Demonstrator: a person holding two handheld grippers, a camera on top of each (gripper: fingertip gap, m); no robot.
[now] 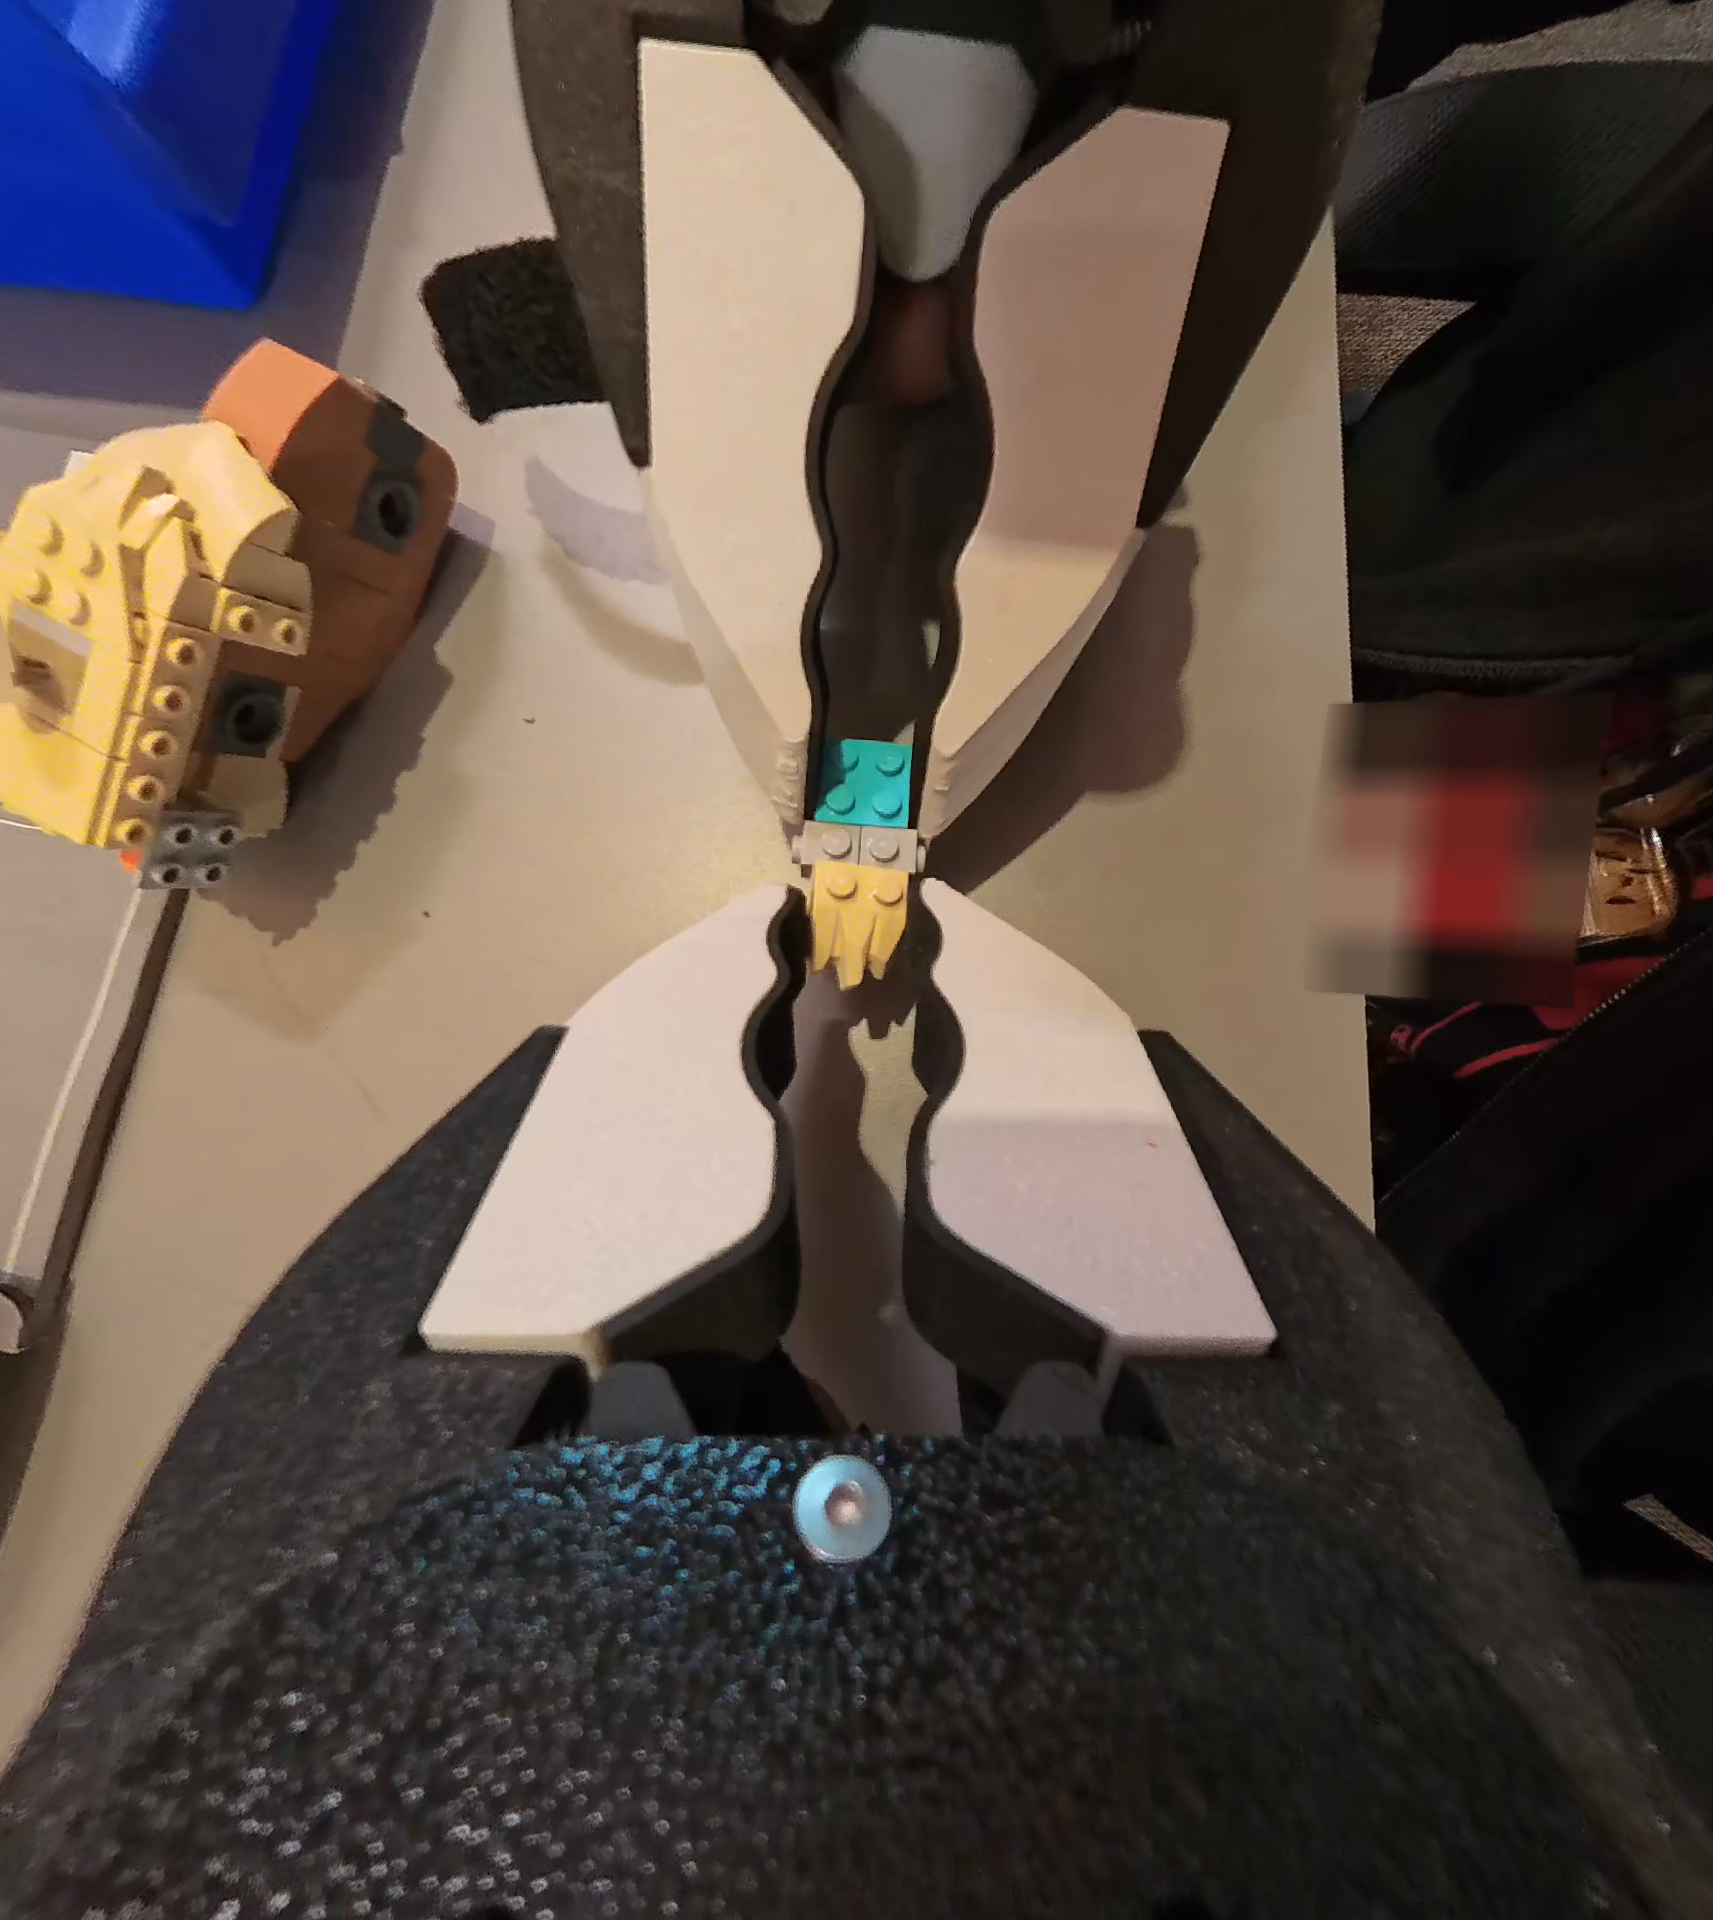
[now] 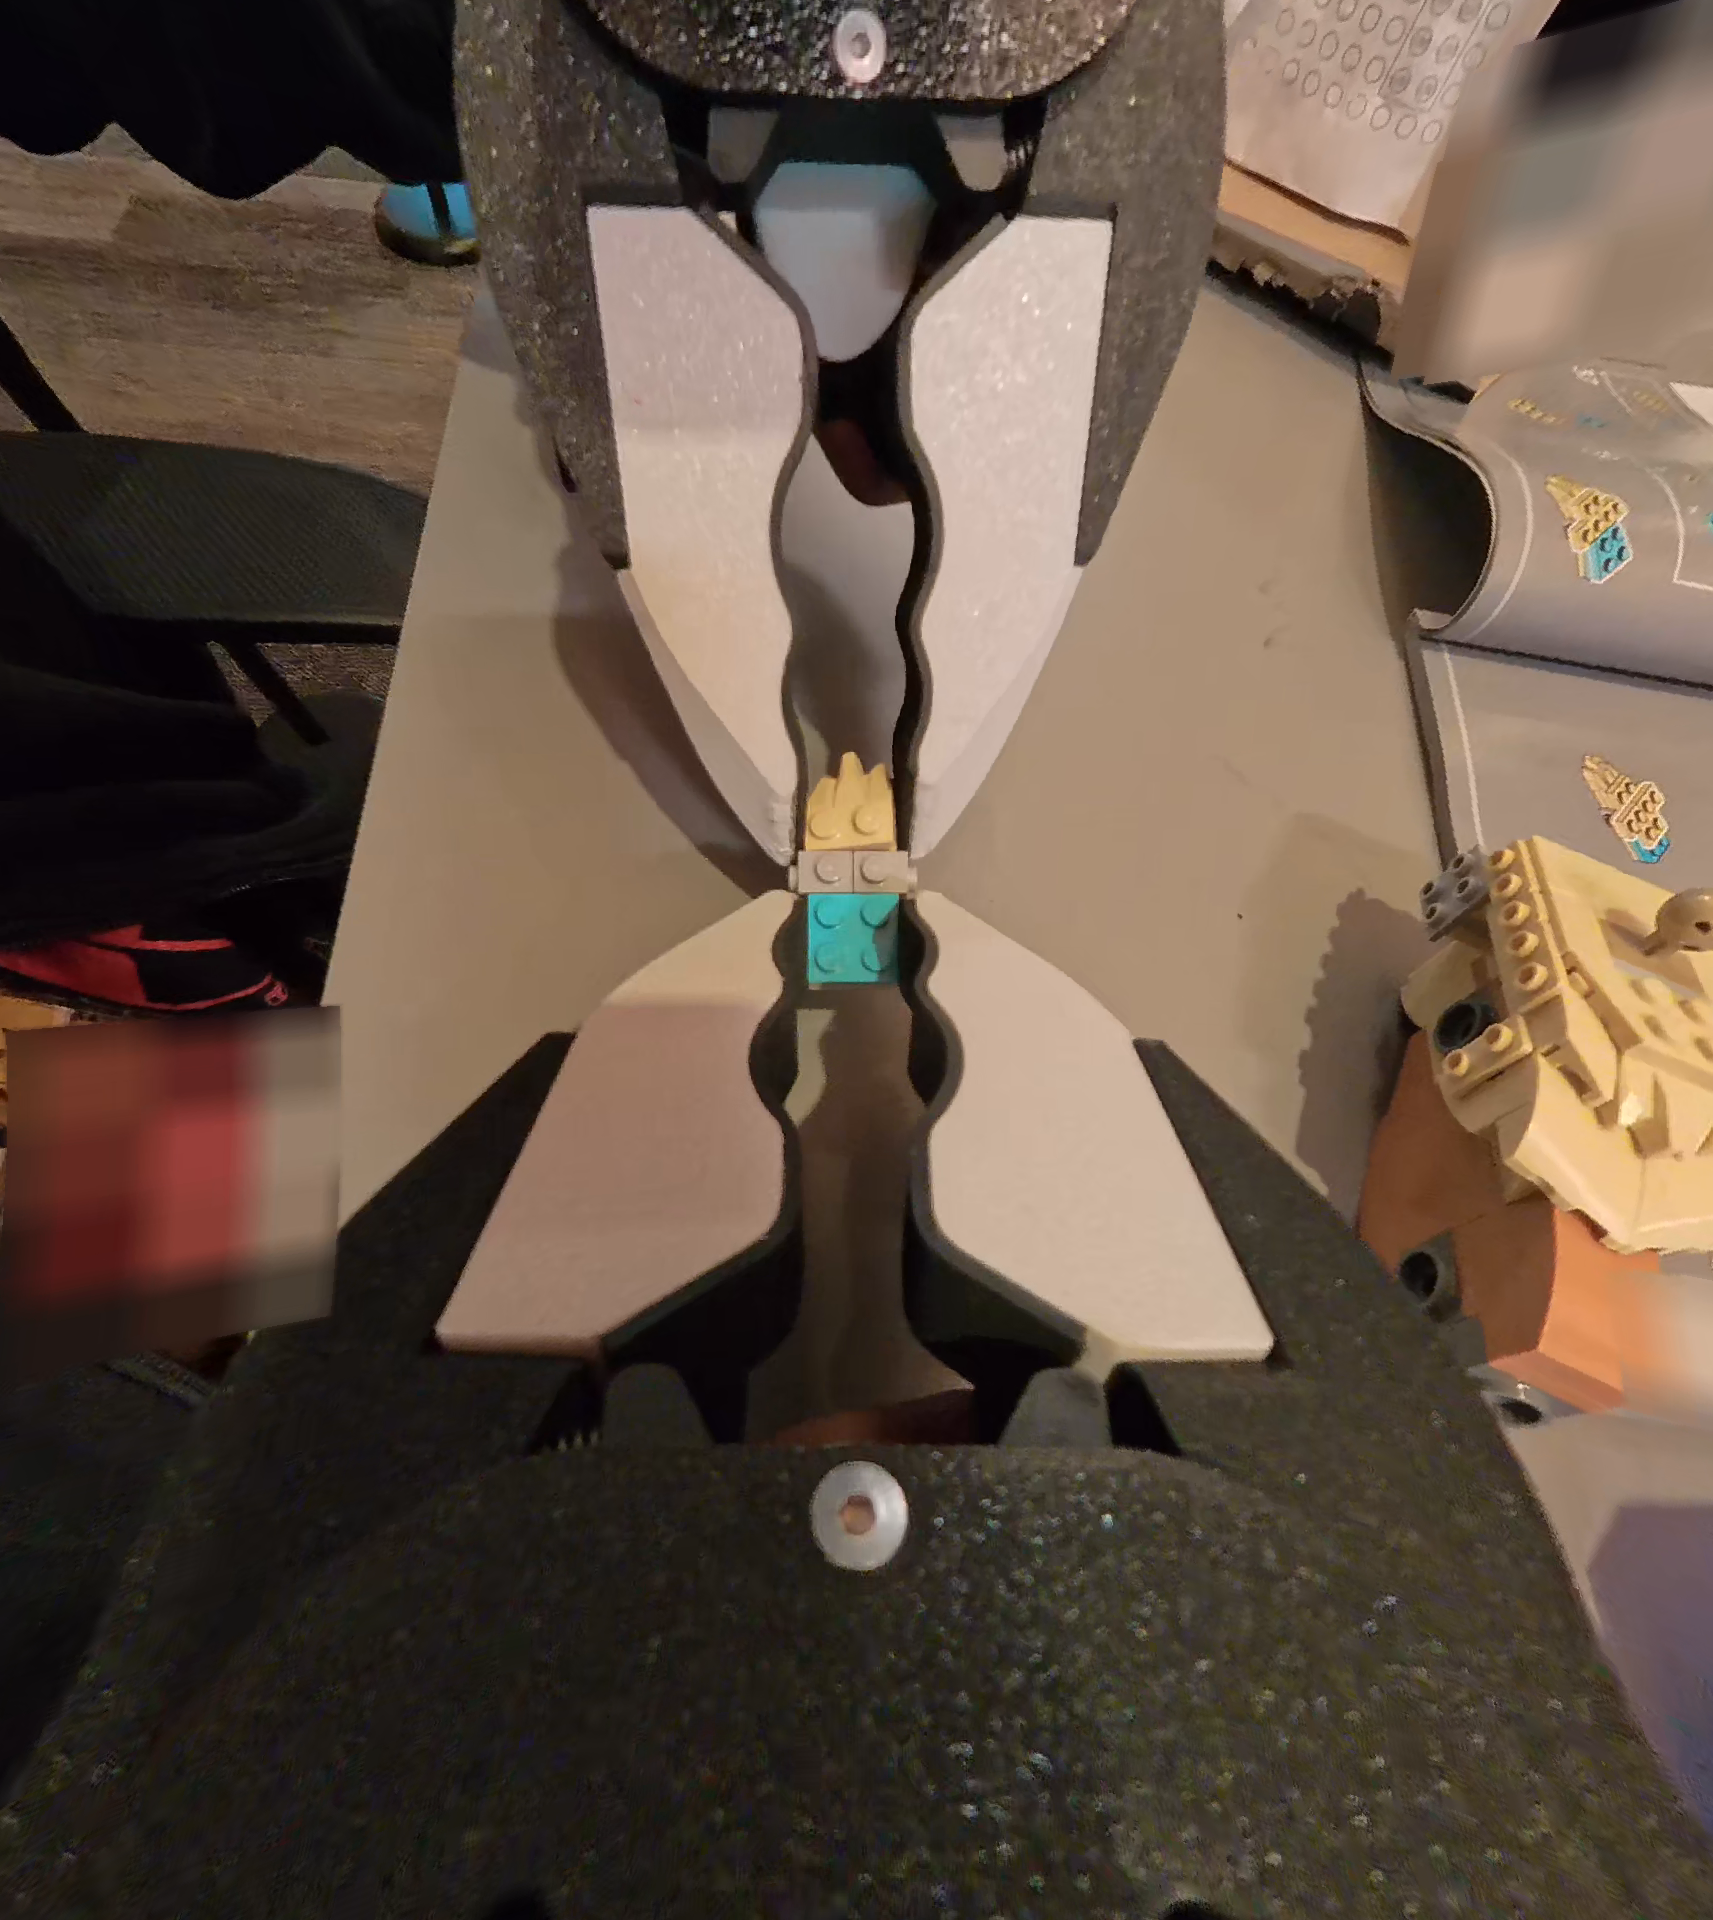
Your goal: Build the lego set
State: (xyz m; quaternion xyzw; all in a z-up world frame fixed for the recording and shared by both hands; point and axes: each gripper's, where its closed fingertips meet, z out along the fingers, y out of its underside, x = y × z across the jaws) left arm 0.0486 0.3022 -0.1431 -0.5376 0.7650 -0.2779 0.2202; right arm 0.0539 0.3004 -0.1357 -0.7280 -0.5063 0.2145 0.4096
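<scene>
My left gripper (image 1: 857, 940) is closed narrow on the tan feathered piece (image 1: 857, 920), and my right gripper (image 2: 852, 961) faces it tip to tip, closed on the teal brick (image 2: 852, 940). Two small grey plates (image 1: 860, 847) sit between those pieces, right at the line where the four fingertips meet, so the little stack is held above the grey table (image 1: 519, 831) from both ends. I cannot tell how firmly the three parts are pressed together.

There is almost no room between the opposing fingertips. The table is narrow here: in the left view its edge runs close on the right side, with dark bags (image 1: 1579, 520) beyond it; in the right view a black chair (image 2: 177, 520) and the floor lie past the same edge.

To the other side, well apart from the grippers, the tan and brown lego model (image 1: 197, 644) rests on its side partly on the open instruction booklet (image 2: 1600, 582), whose pages curl up at the fold. The model's far face is hidden from me. Further off, a blue container (image 1: 83, 135) is cut off by the frame; I cannot see inside it.
</scene>
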